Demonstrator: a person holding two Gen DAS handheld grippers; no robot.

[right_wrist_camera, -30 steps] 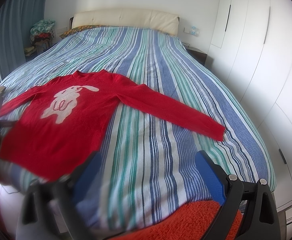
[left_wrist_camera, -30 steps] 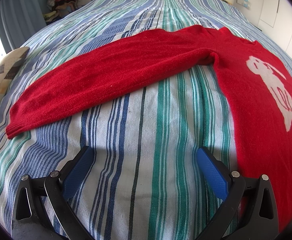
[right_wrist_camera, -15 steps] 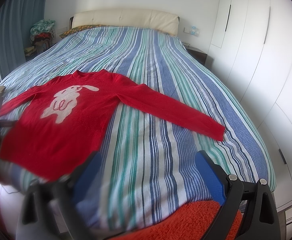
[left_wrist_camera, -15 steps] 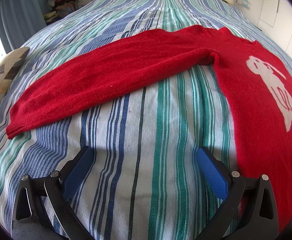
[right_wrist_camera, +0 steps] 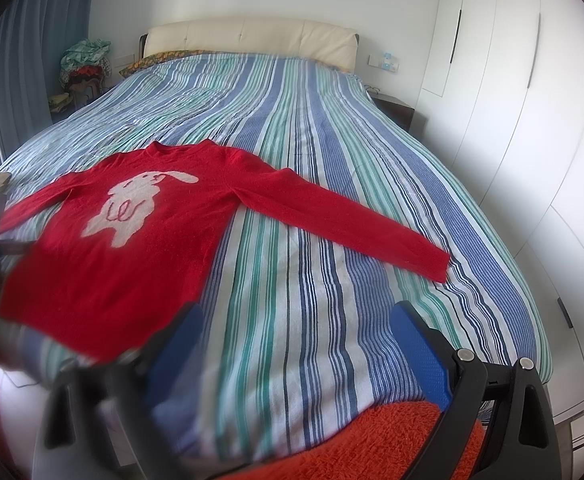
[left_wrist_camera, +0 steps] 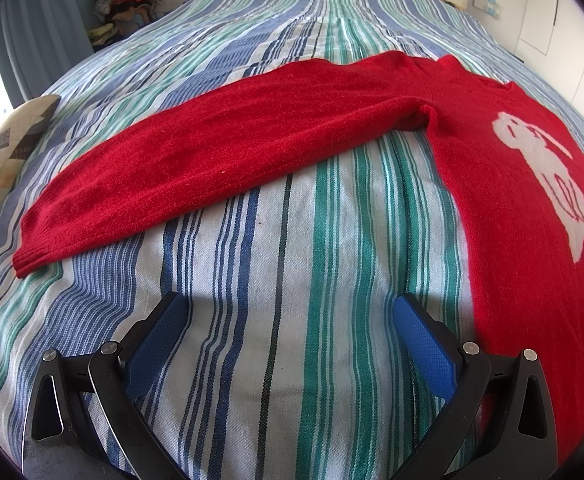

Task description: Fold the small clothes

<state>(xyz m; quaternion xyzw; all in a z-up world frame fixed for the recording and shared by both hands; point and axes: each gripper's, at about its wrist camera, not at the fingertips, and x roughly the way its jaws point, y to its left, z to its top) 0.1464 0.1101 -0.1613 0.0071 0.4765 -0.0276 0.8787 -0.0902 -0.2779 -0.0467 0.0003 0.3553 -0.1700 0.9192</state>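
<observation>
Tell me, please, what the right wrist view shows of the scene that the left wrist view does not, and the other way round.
Only the right wrist view shows the whole red sweater spread flat, its far sleeve cuff, the white wardrobe doors and the orange rug at the foot of the bed. Only the left wrist view shows the near sleeve cuff up close and a patterned cushion beside it. Both show the striped bedspread, the white rabbit motif, and an open gripper, left and right, holding nothing.

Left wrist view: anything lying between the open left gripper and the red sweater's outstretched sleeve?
Nothing but bare striped bedspread lies between the left gripper and the red sweater sleeve in the left wrist view.
</observation>
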